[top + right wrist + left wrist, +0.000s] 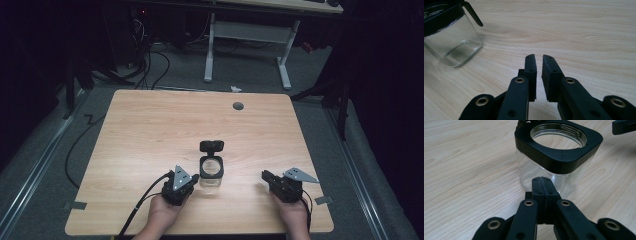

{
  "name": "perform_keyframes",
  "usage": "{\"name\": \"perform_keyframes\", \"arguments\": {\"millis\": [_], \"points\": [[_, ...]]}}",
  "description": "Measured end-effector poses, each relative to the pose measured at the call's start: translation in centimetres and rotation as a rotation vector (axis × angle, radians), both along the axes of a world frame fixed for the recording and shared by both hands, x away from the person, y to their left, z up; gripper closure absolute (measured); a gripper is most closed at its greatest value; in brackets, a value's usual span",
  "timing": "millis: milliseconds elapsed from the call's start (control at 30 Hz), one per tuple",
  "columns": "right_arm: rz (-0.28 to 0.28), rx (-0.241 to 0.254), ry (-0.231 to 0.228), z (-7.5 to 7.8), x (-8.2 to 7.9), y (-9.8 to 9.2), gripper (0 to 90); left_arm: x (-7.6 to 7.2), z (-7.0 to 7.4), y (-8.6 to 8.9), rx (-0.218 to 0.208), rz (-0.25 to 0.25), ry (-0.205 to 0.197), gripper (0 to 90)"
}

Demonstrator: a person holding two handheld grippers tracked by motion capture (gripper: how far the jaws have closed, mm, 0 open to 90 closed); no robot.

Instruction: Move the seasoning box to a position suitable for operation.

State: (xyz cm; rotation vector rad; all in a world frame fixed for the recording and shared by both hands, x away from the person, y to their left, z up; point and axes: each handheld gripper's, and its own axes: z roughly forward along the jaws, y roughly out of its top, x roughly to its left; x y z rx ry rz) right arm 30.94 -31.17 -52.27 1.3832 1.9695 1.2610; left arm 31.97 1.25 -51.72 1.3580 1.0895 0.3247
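High view puts the glass jar (211, 172) at lower centre, its lid (211, 145) flipped back, left gripper (186, 189) closed beside it, right gripper (266, 176) slightly parted, empty; likely pre-grasp, so next needs opening.

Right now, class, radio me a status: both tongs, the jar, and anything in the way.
Left tongs shut, empty, at the glass jar. Right tongs slightly apart, empty. Jar upright, lid open. Table between them bare.

The high view looks forward and down on the table (150, 130), while each gripper view sits low behind its own jaws, both sharing the glass jar (554, 157), seemingly nearer the left gripper (541, 180).
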Motion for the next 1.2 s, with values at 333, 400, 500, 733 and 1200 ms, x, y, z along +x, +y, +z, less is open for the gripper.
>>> {"name": "perform_keyframes", "arguments": {"millis": [333, 400, 500, 733, 1200], "points": [[-0.010, -0.009, -0.018, 0.9, 0.2, 2.0, 86.6, -2.1, -0.1, 0.4, -0.038, -0.022, 0.015, 84.4], [0.004, -0.023, -0.013, 1.2, 1.0, 3.4, 89.5, -2.3, -0.4, -0.1, -0.035, -0.040, 0.015, 83.7], [0.020, -0.035, -0.034, 1.8, 1.4, 4.4, 90.0, -2.5, -0.7, -0.8, -0.043, -0.054, 0.016, 83.5], [0.053, -0.030, -0.073, 3.5, 3.2, 6.8, 90.0, -2.2, -1.2, -2.0, -0.032, -0.065, 0.012, 83.4], [0.104, -0.017, -0.175, 8.4, 6.4, 10.4, 90.0, -1.8, -1.6, -2.5, 0.006, -0.062, 0.009, 90.0]]}}
